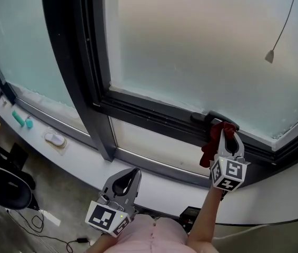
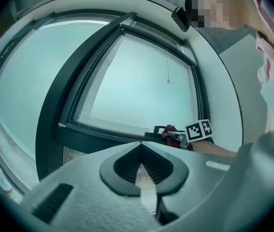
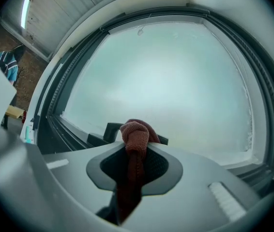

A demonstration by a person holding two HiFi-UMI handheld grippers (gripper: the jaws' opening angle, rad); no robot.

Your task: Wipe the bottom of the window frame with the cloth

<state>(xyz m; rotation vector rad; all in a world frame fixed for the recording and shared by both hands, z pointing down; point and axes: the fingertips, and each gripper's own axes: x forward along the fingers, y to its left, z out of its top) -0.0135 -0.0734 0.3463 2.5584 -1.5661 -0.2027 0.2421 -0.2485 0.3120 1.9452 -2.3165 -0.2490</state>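
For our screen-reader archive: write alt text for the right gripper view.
The right gripper holds a reddish-brown cloth pinched between its fingers, bunched at the tips, in front of a black handle at the bottom of the window frame. Frosted glass fills the view behind.

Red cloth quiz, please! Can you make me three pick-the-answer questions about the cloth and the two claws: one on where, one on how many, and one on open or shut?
1. Where is the knitted dark red cloth?
A. on the floor
B. in the right claw, by the black window handle on the dark window frame
C. on a chair

2. How many claws hold something?
A. one
B. two
C. none

3. How is the left claw?
A. shut on nothing
B. wide open
C. shut on a sponge

Answers: B, the right gripper view shows the cloth pinched in that claw beside the handle. A, only the right claw has anything in it. A, the left claw's tips meet with nothing between them.
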